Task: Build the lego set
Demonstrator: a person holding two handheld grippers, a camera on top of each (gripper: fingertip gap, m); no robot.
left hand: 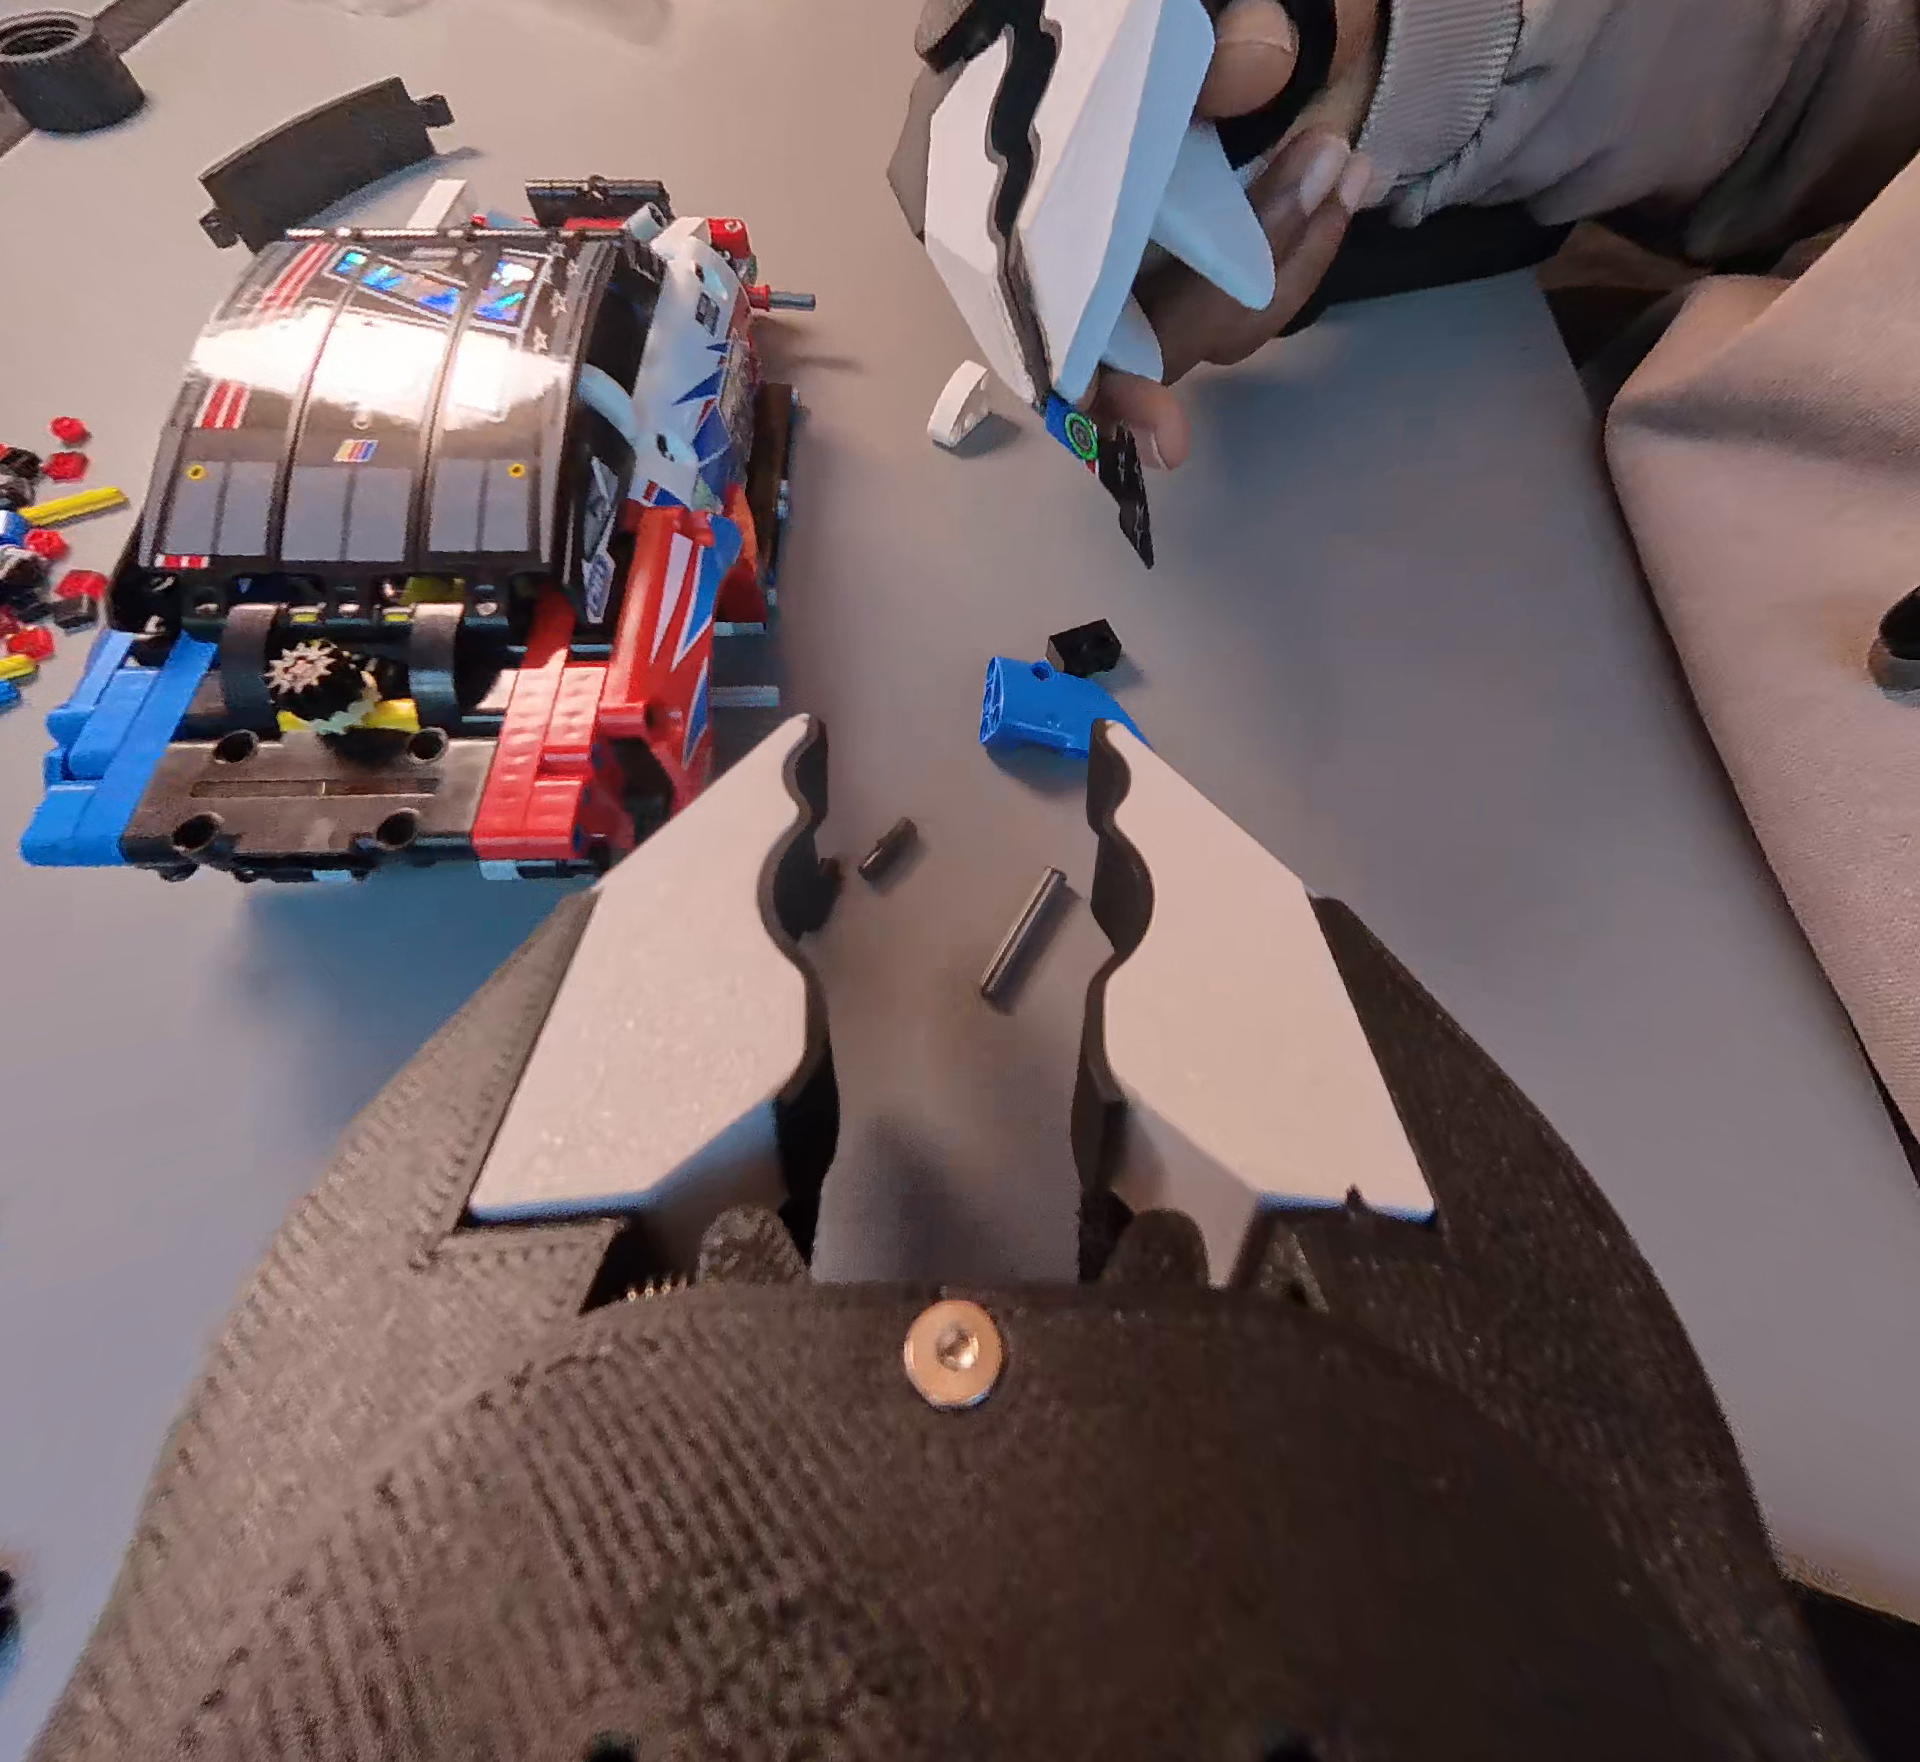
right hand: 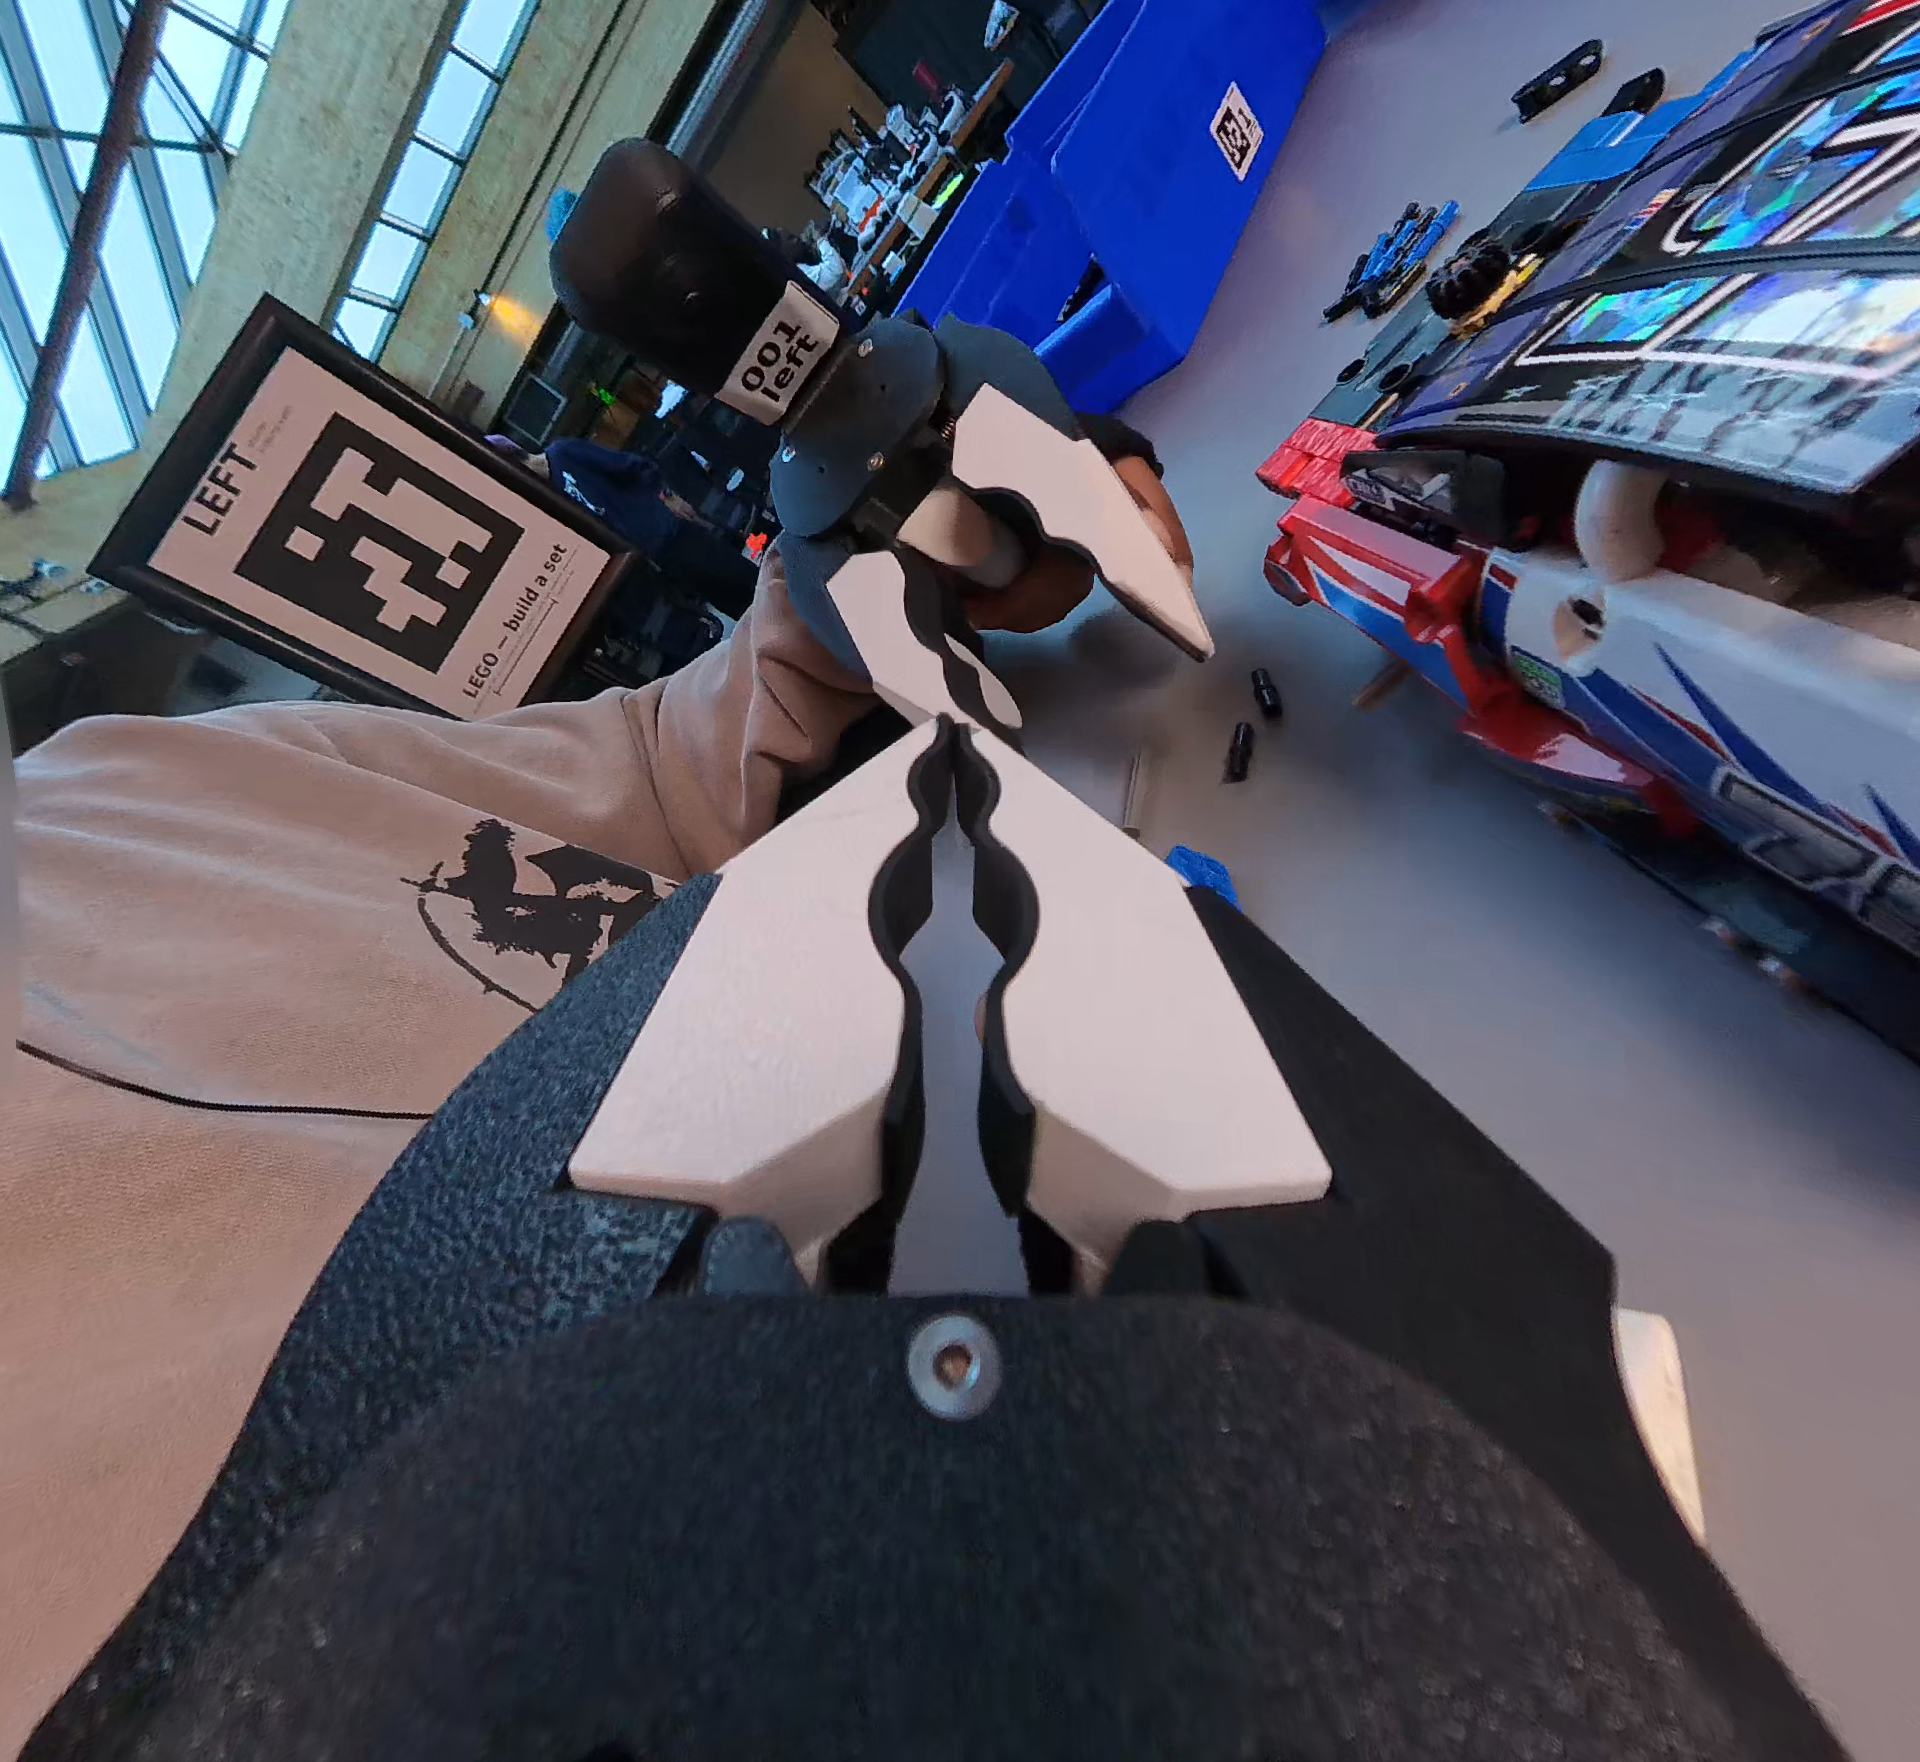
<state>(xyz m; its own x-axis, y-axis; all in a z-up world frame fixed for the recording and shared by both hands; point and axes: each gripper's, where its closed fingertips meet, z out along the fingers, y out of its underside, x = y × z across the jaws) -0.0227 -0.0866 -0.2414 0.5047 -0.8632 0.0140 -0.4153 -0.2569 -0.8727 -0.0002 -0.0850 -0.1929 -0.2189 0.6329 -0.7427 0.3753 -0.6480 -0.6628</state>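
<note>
Right tongs (left hand: 1049,403) pinch a sticker (left hand: 1117,476) — left tongs (left hand: 956,746) gape.

A large industrial-style hall serves as workshop: tall grid windows (right hand: 94,154), a concrete pillar (right hand: 343,50), cluttered workbenches (right hand: 894,154) far back, blue bins (right hand: 1143,154) on a grey table (right hand: 1403,933).
</note>
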